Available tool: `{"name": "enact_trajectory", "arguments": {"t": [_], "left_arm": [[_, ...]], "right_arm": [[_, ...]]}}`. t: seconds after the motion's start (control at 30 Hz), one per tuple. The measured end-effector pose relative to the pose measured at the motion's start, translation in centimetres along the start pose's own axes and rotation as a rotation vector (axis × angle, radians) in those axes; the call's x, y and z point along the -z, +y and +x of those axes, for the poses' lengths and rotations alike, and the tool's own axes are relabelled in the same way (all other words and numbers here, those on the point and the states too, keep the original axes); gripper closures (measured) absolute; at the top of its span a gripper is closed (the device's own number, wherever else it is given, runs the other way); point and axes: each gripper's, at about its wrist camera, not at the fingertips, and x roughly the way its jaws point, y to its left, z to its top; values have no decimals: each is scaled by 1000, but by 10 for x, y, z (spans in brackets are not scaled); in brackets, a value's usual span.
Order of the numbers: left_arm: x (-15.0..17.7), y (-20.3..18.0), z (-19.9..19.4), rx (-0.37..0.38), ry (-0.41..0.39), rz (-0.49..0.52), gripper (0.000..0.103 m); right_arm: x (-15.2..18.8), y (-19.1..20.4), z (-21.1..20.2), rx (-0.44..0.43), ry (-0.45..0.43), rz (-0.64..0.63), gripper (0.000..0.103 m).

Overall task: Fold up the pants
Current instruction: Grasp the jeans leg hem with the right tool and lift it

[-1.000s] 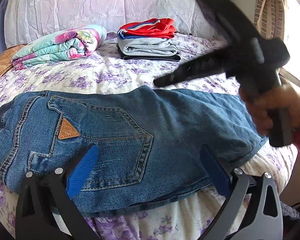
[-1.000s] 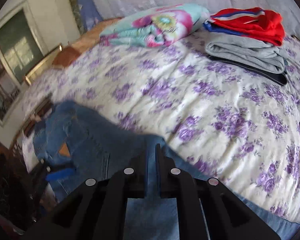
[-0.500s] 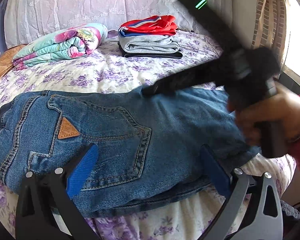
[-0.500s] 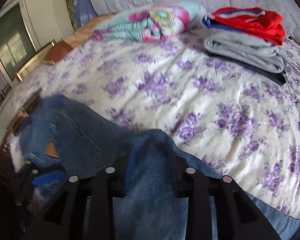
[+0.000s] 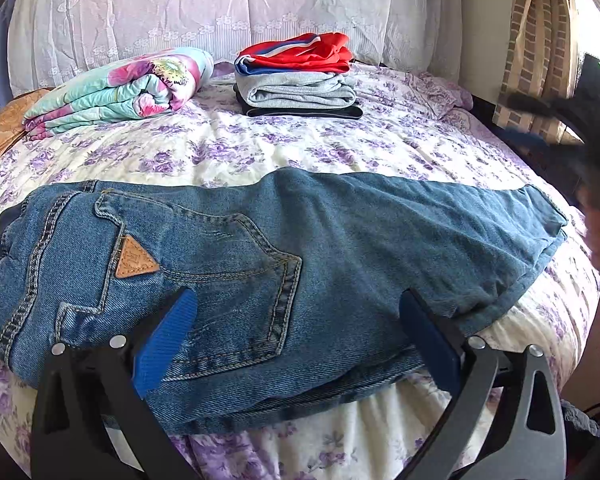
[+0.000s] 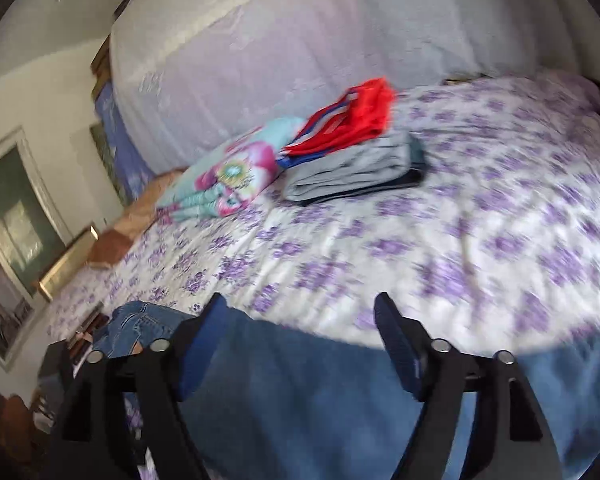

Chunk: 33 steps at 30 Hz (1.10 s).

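A: Progress? The jeans (image 5: 300,248) lie doubled along the bed's (image 5: 340,152) near edge, one fold apparently laid; a further fold likely remains.

B: Claws? The right gripper (image 6: 300,344), its jaws just opened wide, hovers empty above the denim. The left gripper (image 5: 300,340) stands spread, pads clear of the cloth.

A: Count? One pair of jeans, one rolled floral quilt (image 5: 116,92), one stack of folded clothes (image 5: 300,76) by the far edge.
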Motion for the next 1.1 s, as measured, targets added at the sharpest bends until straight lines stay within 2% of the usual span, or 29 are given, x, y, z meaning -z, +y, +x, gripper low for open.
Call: {"name": "enact_trajectory", "arguments": {"t": [0.07,0.2,0.33,0.43,0.53,0.7,0.83,0.93,1.0,1.1], "left_arm": [[0,0,-1,2,-2,0,5],[0,-2,0,-2,-1,0,5],[1,-2,-1,-3,-2,1,5],[2,-2,-1,-4,-1,3,5],[1,-2,-1,-6,0,4,5],[1,-2,-1,-3,-2,3,5],[1,-2,-1,-2,-3,4,5],[2,-3,-2,3,-6,3,5],[2,-2,-2,5,-5,4,5],[2,0,-5,13,-4,-16,5]], "right_arm": [[19,-37,-42,42,-41,112,10],[70,-114,-105,36,-70,384,6],[99,-163,-110,2,-26,586,6],[108,-183,-99,-58,-27,673,6],[101,-191,-90,-58,-38,691,6],[78,-205,-65,-5,30,684,5],[73,-209,-62,20,-1,666,5],[79,-203,-65,95,-76,603,27],[88,-208,-65,148,-111,583,59],[95,-217,-68,126,-147,591,76]]}}
